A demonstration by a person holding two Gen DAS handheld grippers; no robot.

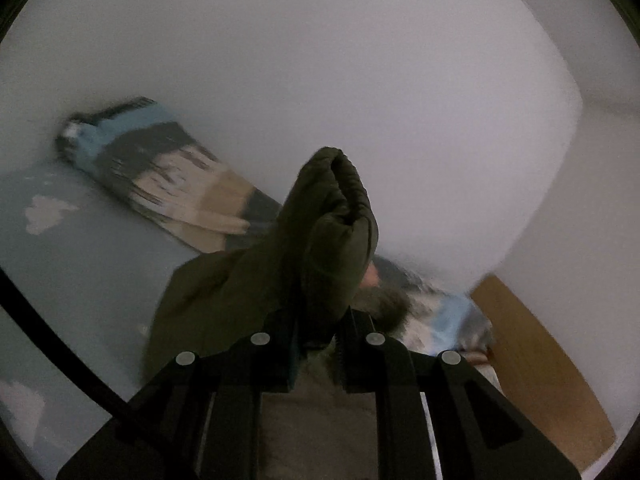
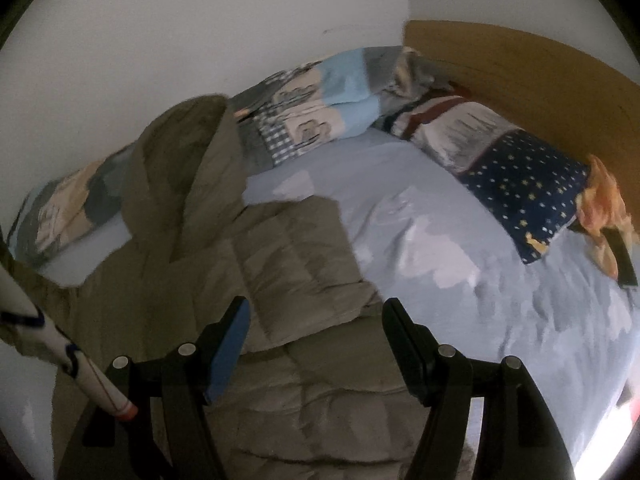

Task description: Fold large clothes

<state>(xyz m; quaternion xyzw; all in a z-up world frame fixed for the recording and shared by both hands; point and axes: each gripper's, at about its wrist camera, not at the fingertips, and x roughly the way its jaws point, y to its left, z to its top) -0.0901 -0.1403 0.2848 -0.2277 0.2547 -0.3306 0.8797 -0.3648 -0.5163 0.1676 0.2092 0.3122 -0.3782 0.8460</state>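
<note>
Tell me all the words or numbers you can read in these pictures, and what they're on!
None: no word or number can be read in either view.
The patchwork pillows carry pictures and checks, too blurred to tell any lettering.
The navy pillow has only stars.
The white sleeve has only dark squiggles.
The green jacket shows no label.

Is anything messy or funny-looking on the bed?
Yes. The olive puffy jacket lies crooked and only partly folded on the light blue sheet, with one part sticking up by the wall. The left gripper holds a bunched bit of it. An orange cloth sits crumpled beside the starry pillow.
</note>
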